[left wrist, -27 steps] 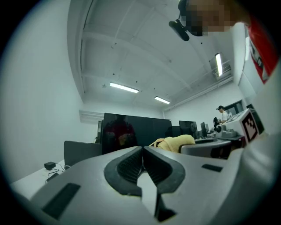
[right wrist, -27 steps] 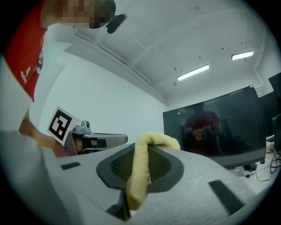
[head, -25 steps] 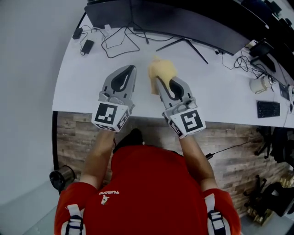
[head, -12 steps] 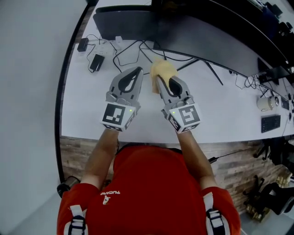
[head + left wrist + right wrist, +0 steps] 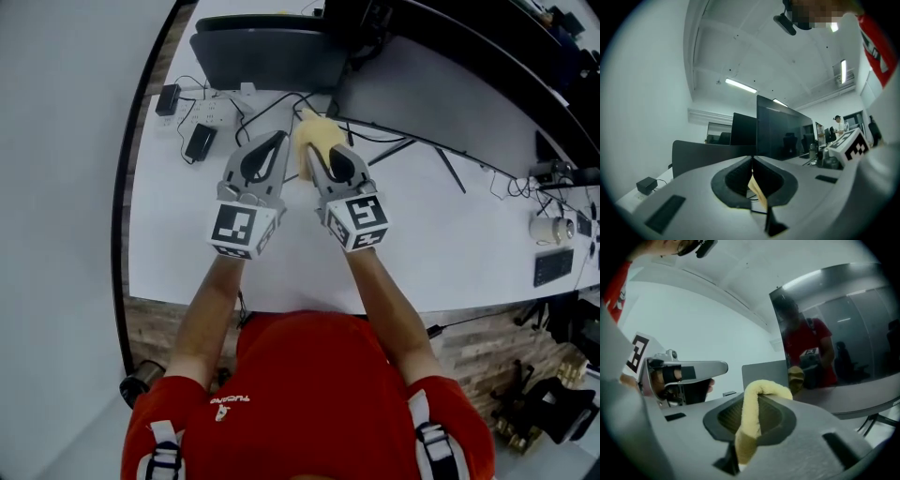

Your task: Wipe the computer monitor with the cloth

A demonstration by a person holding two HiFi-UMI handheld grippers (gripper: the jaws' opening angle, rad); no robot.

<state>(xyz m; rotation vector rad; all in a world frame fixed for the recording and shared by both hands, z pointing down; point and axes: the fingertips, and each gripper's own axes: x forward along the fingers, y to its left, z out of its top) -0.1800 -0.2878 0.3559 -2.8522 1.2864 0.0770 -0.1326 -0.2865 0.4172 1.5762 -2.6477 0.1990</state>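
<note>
Cloth (image 5: 751, 413), yellow and folded, sits pinched between the jaws of our right gripper (image 5: 309, 150), which are clamped on it; a loop of it curls over the jaw tips. We hold it up above the desk (image 5: 187, 234), near the dark monitor (image 5: 843, 333). The screen mirrors a red-shirted person and the cloth itself, and a gap shows between the cloth and that reflection. Our left gripper (image 5: 272, 141) hangs just beside the right one, at its left, with its jaws pressed together at the tips. A thin tan sliver shows in the slot behind those tips, and we cannot tell what it is. Below both grippers, black cables (image 5: 281, 103) loop across the desk, and a small black adapter (image 5: 199, 141) lies farther left, near the edge.
</note>
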